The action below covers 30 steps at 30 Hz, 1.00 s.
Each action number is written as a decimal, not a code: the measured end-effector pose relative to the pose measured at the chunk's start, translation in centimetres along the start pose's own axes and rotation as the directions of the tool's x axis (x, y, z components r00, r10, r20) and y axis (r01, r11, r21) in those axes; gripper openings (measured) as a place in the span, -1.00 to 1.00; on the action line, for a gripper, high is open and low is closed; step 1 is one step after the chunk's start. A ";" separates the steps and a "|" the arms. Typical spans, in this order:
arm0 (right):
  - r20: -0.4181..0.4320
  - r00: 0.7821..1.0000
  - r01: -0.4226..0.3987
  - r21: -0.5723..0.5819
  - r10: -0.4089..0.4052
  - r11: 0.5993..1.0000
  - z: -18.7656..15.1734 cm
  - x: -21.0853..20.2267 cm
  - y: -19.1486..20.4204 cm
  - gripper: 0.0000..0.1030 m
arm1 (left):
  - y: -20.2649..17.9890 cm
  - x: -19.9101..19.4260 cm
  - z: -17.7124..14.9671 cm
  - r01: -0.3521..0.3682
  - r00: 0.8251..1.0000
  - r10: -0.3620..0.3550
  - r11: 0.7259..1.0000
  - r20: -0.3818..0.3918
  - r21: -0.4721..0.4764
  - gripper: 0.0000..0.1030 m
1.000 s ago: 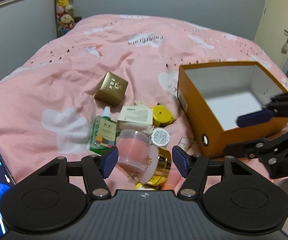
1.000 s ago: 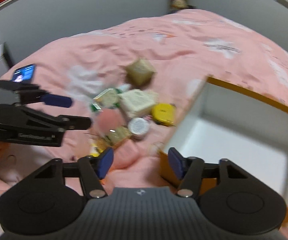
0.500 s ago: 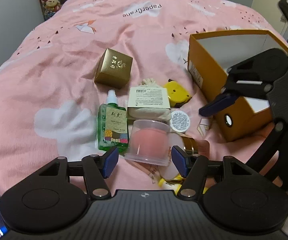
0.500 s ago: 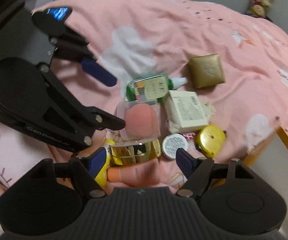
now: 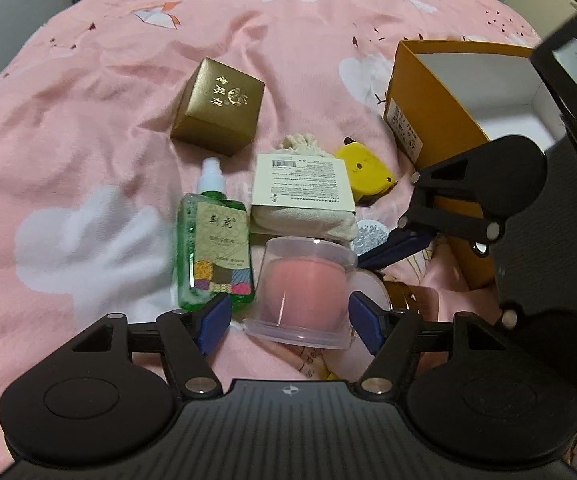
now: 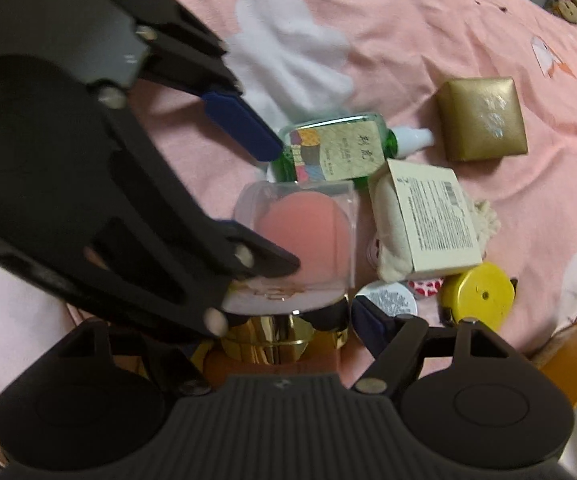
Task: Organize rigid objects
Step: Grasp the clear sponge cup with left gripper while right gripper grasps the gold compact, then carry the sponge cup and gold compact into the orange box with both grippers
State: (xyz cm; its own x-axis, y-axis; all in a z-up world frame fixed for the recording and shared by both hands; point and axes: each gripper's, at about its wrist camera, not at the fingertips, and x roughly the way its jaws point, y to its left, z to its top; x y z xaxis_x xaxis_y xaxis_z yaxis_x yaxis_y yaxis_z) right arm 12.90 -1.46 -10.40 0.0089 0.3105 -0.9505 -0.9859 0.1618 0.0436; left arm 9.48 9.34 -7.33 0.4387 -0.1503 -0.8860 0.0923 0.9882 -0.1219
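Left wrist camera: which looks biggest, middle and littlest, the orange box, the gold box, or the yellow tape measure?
1. Orange box, biggest, though partly hidden by the other gripper.
2. Gold box, middle.
3. Yellow tape measure, littlest.
All three lie about equally far from the camera, so the order seems safe.

Soft, even indoor light falls on the pink bedspread (image 5: 88, 128), moderately bright, with only faint shadows beside the objects. The gold box (image 5: 218, 106) shows a mild sheen, and the clear plastic case (image 5: 304, 288) carries a thin glare streak. Fisheye bending curves both views hard toward the rims, with dark corners at 11 and 1 o'clock. The right wrist view is smeared by motion blur, worst on the left claw (image 6: 248, 200) at 9 to 11 o'clock.
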 end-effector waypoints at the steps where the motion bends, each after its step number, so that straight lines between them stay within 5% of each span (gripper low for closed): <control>1: 0.003 1.000 0.001 -0.007 -0.001 1.000 0.0 0.1 0.1 0.45 | 0.0 0.3 0.1 0.006 1.000 -0.006 1.000 -0.003 -0.001 0.53; 14: 0.037 0.998 0.043 -0.034 -0.041 0.999 -1.0 0.5 1.2 0.45 | -1.4 1.9 0.3 -0.016 0.999 0.018 0.997 -0.032 0.077 0.41; 30: 0.145 0.985 0.080 0.093 -0.093 0.992 -2.7 -2.3 -0.2 0.44 | -0.7 -2.6 -0.8 -0.002 0.995 0.009 0.998 0.101 -0.065 0.31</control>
State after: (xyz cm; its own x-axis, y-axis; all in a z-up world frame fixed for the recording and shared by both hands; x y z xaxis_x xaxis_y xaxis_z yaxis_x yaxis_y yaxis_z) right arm 12.66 -4.79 -9.02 0.1245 0.4264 -0.8959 -0.9622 0.2722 -0.0042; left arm 7.51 9.03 -5.29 0.5276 -0.1436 -0.8373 0.0331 0.9883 -0.1486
